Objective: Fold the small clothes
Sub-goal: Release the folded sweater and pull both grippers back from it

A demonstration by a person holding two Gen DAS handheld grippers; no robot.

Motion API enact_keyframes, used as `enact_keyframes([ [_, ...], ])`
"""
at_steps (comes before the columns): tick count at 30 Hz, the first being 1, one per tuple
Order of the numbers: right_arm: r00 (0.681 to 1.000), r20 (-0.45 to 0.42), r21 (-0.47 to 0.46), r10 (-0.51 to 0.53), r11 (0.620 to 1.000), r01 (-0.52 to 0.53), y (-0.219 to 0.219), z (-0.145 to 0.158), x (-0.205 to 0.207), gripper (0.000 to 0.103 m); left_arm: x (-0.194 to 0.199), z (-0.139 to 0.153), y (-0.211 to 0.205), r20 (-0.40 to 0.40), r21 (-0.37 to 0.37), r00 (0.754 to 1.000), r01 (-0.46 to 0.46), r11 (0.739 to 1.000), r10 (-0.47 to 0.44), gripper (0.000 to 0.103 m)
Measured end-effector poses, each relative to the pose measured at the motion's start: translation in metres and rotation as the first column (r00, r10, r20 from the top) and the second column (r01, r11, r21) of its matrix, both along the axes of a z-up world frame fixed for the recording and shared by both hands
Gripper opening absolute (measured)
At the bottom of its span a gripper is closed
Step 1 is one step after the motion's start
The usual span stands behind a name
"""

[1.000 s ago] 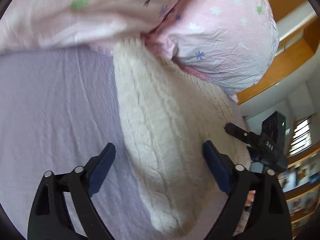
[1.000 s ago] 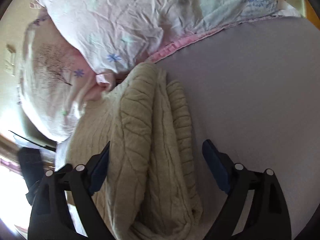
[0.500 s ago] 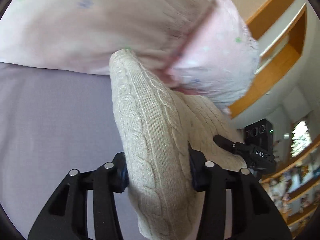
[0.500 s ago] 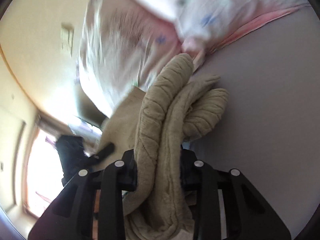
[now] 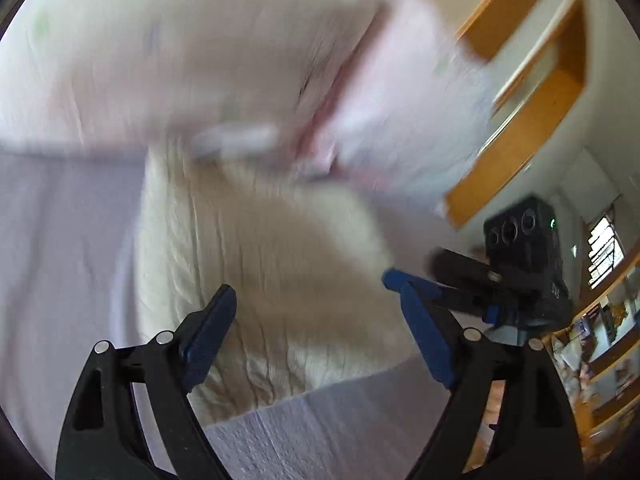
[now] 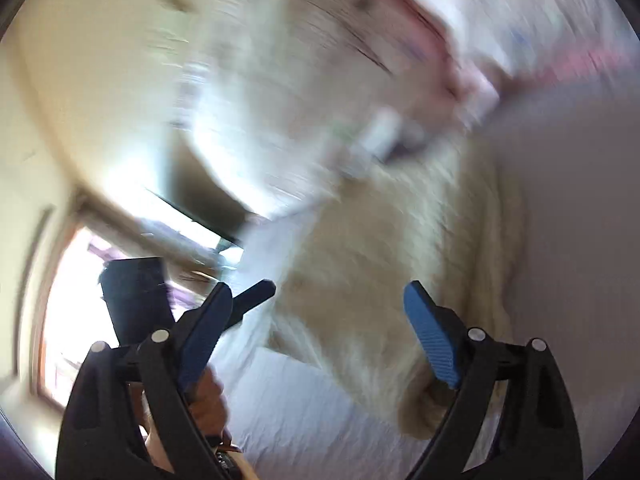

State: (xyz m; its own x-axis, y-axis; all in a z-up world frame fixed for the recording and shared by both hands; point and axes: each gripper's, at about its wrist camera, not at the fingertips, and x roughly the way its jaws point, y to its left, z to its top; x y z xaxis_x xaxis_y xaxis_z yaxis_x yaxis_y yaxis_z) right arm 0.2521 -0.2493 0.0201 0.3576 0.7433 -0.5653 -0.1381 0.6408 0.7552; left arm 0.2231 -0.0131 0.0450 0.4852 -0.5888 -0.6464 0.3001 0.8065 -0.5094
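Sweater (image 5: 256,280) lies folded on the bed (image 5: 60,240) beside the pillows (image 5: 200,60); your left claw (image 5: 320,328) and right claw (image 6: 320,332) gape apart above it, holding nothing, likely so the fold settles.

Left tongs (image 5: 316,330) gape wide over the cream knit sweater (image 5: 256,272), gripping nothing — it lies flat on the lavender bed sheet (image 5: 60,240). A blurred pink pillow (image 5: 224,60) lies beyond it, and the right tongs (image 5: 404,282) reach in from the right — blue fingertips at the sweater's edge.
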Motion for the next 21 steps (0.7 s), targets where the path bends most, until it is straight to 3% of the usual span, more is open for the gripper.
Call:
enact_keyframes([
  [1,0.998,0.027,0.042,-0.048,0.998,0.047,-0.008,-0.006,0.002,0.069,0.004,-0.009,-0.004,-0.002,0.008,1.0,-0.007,1.0,0.007,0.085],
  [2,0.998,0.005,0.038,-0.068,0.997,0.068,-0.011,-0.009,0.001,0.055,0.002,-0.007,-0.008,0.057,0.045,0.998,-0.021,0.999,0.019,0.085],
  [3,0.997,-0.019,0.027,-0.076,0.997,0.077,-0.013,-0.008,0.0,0.046,0.0,-0.004,-0.014,0.065,0.087,0.998,-0.023,0.996,0.017,0.085],
  [4,0.997,-0.015,0.012,-0.076,0.997,0.076,-0.013,-0.003,-0.005,0.046,-0.006,0.003,-0.018,0.077,0.118,0.997,-0.035,0.992,0.026,0.083],
  [5,0.997,0.027,-0.043,-0.076,0.996,0.077,-0.011,0.009,-0.018,0.053,-0.015,0.009,-0.02,0.101,0.12,0.995,-0.033,0.992,0.021,0.083],
  [6,0.992,0.098,-0.105,-0.078,0.991,0.088,-0.009,0.025,-0.035,0.076,-0.026,0.014,-0.015,0.13,0.126,0.991,-0.032,0.992,0.015,0.083],
  [8,0.966,0.247,-0.19,-0.081,0.973,0.131,-0.007,0.051,-0.075,0.099,-0.054,0.022,-0.004,0.178,0.199,0.983,-0.083,0.976,0.047,0.088],
  [10,0.938,0.337,-0.297,-0.078,0.937,0.184,-0.009,0.062,-0.101,0.101,-0.075,0.021,0.009,0.2,0.283,0.973,-0.166,0.944,0.111,0.102],
  [12,0.929,0.363,-0.471,-0.079,0.845,0.255,0.006,0.06,-0.13,0.101,-0.094,0.011,0.019,0.187,0.346,0.968,-0.225,0.911,0.168,0.102],
  [14,0.937,0.347,-0.576,-0.039,0.78,0.246,0.019,0.047,-0.141,0.101,-0.102,-0.001,0.027,0.145,0.37,0.97,-0.234,0.899,0.193,0.102],
  [17,0.951,0.309,-0.621,-0.001,0.757,0.203,0.038,0.023,-0.149,0.101,-0.107,-0.019,0.029,0.117,0.448,0.967,-0.255,0.857,0.226,0.102],
  [21,0.97,0.243,-0.682,0.006,0.712,0.166,0.054,0.002,-0.152,0.101,-0.107,-0.037,0.029,0.063,0.467,0.975,-0.218,0.857,0.214,0.102],
])
